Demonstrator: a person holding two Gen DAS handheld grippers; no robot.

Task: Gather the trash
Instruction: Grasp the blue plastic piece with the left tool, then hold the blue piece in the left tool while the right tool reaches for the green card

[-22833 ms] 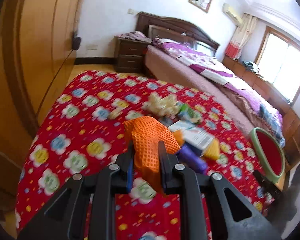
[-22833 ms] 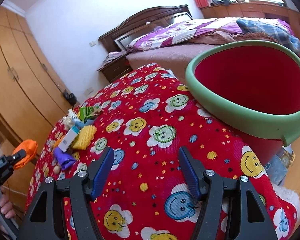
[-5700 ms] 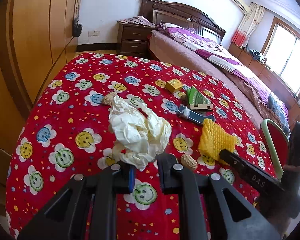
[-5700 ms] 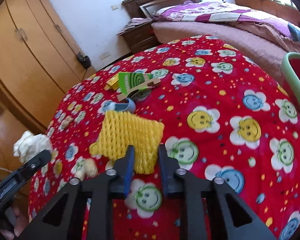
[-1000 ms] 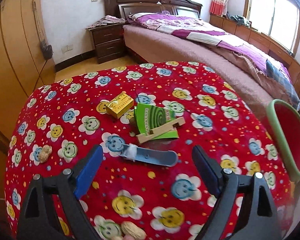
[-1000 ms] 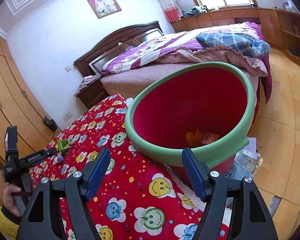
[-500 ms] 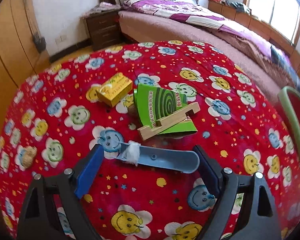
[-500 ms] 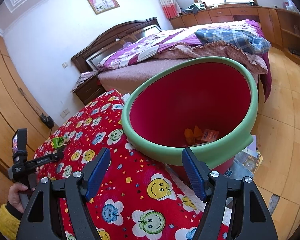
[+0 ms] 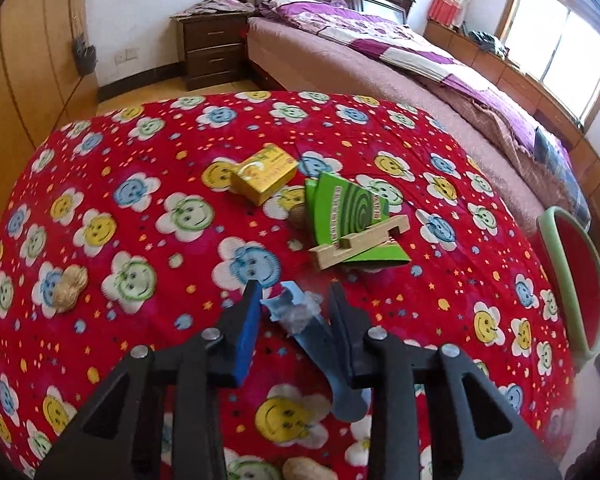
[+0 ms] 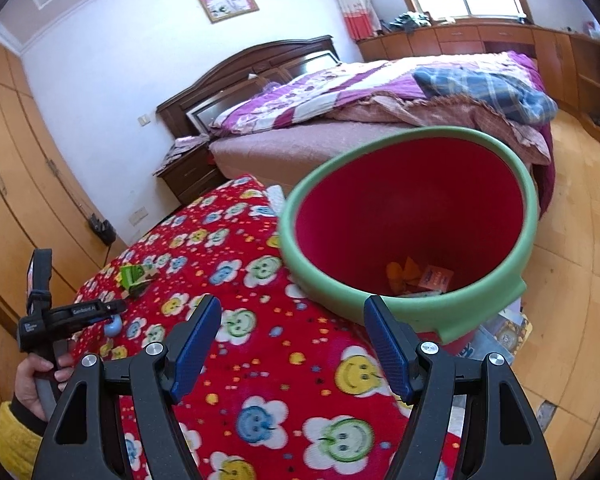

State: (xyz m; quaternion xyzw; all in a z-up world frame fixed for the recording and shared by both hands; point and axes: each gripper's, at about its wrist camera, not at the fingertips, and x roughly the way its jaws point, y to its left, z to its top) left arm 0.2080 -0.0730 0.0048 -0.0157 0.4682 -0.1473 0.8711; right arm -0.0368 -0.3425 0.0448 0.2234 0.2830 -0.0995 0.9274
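— Where is the blue plastic strip (image 9: 314,334) lying?

— It is sitting between the left gripper's (image 9: 296,300) fingers, which have just been closing; it is leaning on the right-hand finger (image 9: 346,320), with a gap showing to the other, above the red counter (image 9: 140,184).

— And the right gripper (image 10: 292,320)?

— Its fingers are standing spread and empty, hovering beside the green-rimmed bin (image 10: 528,216).

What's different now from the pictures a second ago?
The left gripper came down over the blue strip and its jaws have just been closing around it; the strip now lies turned between them. The right gripper stays open beside the bin. The yellow box and green packet haven't moved.
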